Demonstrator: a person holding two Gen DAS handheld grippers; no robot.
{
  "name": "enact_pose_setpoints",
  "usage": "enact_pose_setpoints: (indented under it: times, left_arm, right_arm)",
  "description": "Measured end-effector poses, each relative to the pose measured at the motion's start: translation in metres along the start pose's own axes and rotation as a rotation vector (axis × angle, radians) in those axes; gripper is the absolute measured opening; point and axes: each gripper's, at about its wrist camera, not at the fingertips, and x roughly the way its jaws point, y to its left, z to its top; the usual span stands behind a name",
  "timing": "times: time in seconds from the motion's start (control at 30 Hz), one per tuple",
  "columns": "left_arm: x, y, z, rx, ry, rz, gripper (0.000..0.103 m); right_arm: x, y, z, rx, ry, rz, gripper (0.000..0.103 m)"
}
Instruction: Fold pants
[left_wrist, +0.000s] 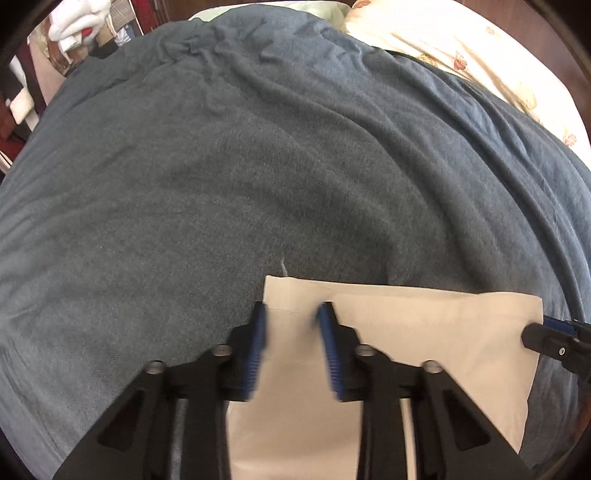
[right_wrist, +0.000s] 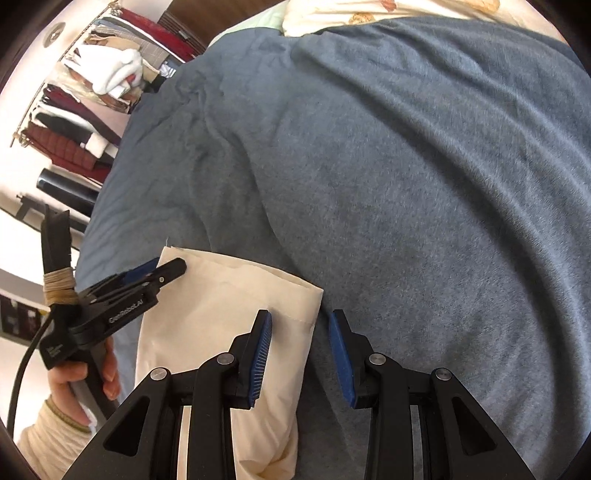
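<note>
The cream pants (left_wrist: 424, 332) lie flat on a blue-grey blanket (left_wrist: 258, 166), their hem end pointing away from me. My left gripper (left_wrist: 293, 314) is open, its jaws astride the hem's left corner, just above the cloth. In the right wrist view the pants (right_wrist: 221, 314) show as a cream leg end. My right gripper (right_wrist: 301, 321) is open with its jaws astride the hem's right corner. The left gripper (right_wrist: 166, 267) shows there at the far corner, held by a hand. The right gripper's tip (left_wrist: 543, 332) shows at the right edge of the left wrist view.
The blanket (right_wrist: 424, 184) covers the bed. A floral pillow (left_wrist: 461, 48) lies at the head. A rack of hung clothes (right_wrist: 92, 92) stands beyond the left bedside. A black cable (left_wrist: 554, 251) trails over the blanket at right.
</note>
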Motion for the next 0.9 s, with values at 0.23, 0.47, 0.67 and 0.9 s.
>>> enact_pose_setpoints:
  times: [0.23, 0.47, 0.67, 0.9]
  left_arm:
    - [-0.018, 0.008, -0.003, -0.025, -0.056, -0.006, 0.015]
    - [-0.037, 0.018, -0.004, -0.034, -0.106, 0.015, 0.015]
    - [-0.029, 0.018, -0.005, -0.02, -0.077, -0.002, 0.015]
    - [-0.02, 0.006, -0.001, 0.032, -0.069, -0.005, 0.015]
  right_arm:
    - [0.002, 0.006, 0.003, -0.024, 0.003, 0.033, 0.012]
    - [-0.025, 0.051, -0.007, -0.256, -0.135, -0.007, 0.011]
    - [-0.031, 0.061, -0.009, -0.314, -0.16, -0.031, 0.011]
    - [-0.037, 0.045, -0.009, -0.302, -0.169, -0.134, 0.009]
